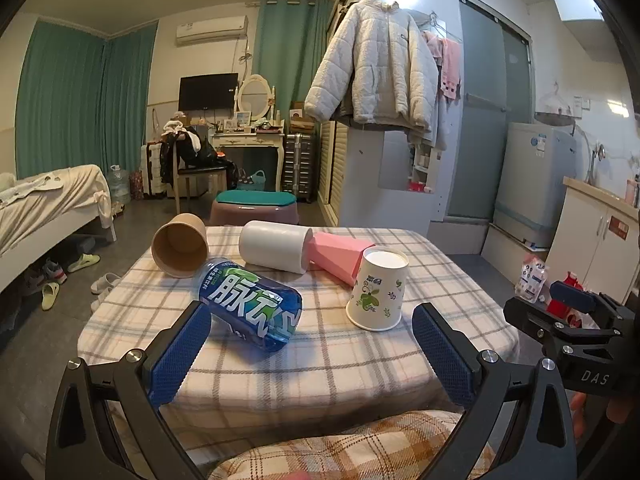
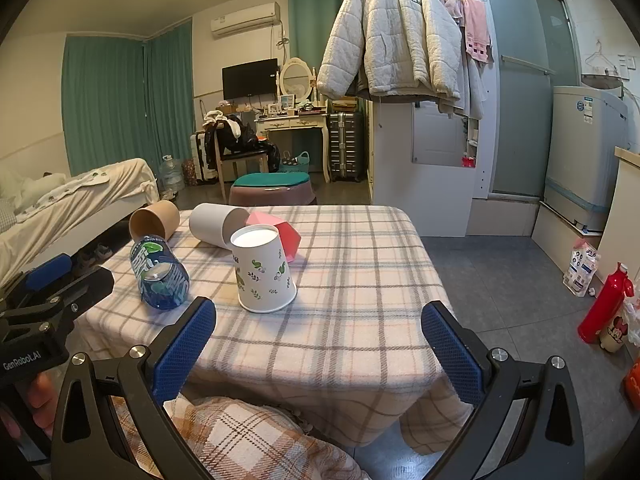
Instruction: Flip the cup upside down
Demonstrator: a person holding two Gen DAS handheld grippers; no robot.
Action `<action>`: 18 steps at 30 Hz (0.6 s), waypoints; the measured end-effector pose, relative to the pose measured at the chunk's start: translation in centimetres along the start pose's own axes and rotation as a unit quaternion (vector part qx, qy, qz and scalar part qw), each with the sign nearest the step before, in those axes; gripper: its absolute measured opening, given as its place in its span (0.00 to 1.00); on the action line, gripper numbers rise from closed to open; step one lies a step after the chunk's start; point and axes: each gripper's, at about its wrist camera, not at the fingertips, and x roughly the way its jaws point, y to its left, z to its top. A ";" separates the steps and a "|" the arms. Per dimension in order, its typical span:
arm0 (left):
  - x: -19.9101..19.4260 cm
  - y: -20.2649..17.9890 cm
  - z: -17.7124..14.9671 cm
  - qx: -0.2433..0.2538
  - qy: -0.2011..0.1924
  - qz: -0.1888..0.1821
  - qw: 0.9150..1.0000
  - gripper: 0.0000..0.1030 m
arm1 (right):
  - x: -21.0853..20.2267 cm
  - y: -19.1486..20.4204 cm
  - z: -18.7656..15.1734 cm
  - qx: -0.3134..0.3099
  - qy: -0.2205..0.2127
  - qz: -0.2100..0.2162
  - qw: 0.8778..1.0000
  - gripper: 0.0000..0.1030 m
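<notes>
Inverted cup (image 1: pixel 377 288) beyond both spread tongs (image 1: pixel 312 344)

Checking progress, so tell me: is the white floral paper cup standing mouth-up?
No, the white floral paper cup stands with its wide mouth down on the plaid tablecloth.

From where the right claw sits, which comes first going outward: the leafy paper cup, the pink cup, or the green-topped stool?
Judged by the right wrist view, from the right claw:
1. Leafy paper cup, upside down on the table, left of centre.
2. Pink cup, on its side just behind it.
3. Green-topped stool, on the floor beyond the table.
</notes>
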 end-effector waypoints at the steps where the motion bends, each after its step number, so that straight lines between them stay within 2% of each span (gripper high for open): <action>1: 0.0 0.1 0.0 -0.001 0.000 0.000 1.000 1.00 | 0.0 -0.1 0.0 0.000 0.000 0.000 1.000 1.00; 18: 0.0 0.3 0.0 0.001 0.002 0.001 1.000 1.00 | 0.0 0.0 -0.1 -0.001 0.003 -0.001 1.000 1.00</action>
